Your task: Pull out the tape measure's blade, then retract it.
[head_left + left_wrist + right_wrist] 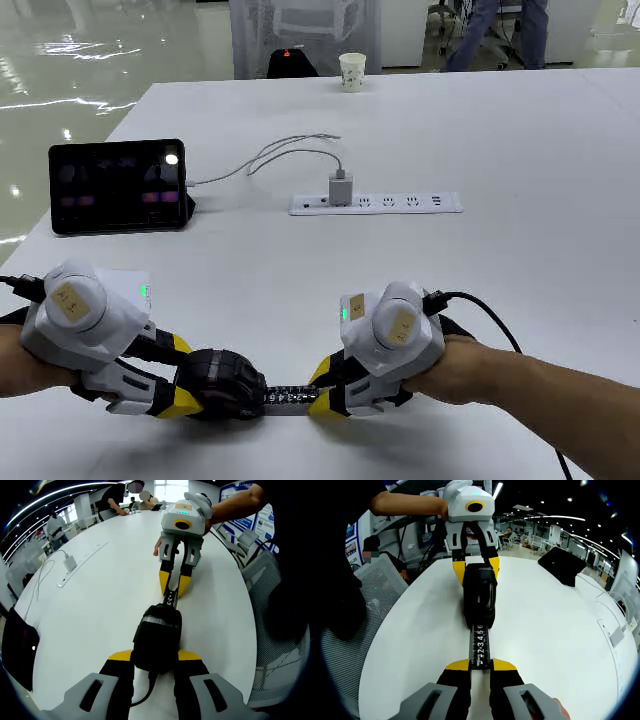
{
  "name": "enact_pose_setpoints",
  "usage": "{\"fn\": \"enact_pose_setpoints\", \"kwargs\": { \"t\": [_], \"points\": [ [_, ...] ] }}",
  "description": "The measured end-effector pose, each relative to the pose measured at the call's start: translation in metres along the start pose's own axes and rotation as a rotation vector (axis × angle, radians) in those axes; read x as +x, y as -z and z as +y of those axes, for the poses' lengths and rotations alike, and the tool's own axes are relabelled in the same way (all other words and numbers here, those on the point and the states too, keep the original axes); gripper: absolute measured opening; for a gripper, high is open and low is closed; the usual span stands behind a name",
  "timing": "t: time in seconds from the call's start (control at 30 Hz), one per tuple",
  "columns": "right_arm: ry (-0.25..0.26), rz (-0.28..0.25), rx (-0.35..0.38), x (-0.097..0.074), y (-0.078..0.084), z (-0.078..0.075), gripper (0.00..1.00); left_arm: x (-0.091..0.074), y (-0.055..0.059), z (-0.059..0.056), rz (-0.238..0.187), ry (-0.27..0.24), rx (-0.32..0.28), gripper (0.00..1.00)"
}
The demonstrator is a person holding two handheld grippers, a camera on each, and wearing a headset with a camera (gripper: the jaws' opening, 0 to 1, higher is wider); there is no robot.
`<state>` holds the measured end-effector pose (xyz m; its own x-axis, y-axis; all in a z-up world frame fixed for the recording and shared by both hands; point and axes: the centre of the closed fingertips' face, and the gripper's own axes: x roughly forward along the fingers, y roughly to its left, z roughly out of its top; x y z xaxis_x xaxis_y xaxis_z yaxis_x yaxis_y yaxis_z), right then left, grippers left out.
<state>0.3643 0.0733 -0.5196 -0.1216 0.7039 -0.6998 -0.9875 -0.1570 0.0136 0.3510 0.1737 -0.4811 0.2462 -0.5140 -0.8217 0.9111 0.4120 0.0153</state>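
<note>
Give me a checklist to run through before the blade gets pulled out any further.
1. Hold on the body: left gripper shut on the tape measure case: ok.
2. Hold on the tip: right gripper shut on the blade: ok.
3. Blade runs straight from the case to the right gripper, numbers facing up: ok.
4. Pull path on the table is free; power strip and tablet lie well back: ok.
5. Blade lock released: cannot tell.

Open office: white table (pixel 520 140), mesh chair (pixel 382 587), ceiling lights (pixel 555 517).
</note>
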Motion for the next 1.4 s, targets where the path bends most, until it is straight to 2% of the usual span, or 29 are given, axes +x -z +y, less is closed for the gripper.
{"fn": "enact_pose_setpoints", "kwargs": {
  "t": [0.5,1.4],
  "points": [
    [0.010,0.010,0.009,-0.012,0.012,0.000,0.09,0.001,0.001,0.001,0.003,0.000,0.002,0.24],
    [0.020,0.038,0.028,-0.036,0.035,0.001,0.09,0.000,-0.003,-0.004,0.006,-0.001,-0.003,0.25]
  ]
}}
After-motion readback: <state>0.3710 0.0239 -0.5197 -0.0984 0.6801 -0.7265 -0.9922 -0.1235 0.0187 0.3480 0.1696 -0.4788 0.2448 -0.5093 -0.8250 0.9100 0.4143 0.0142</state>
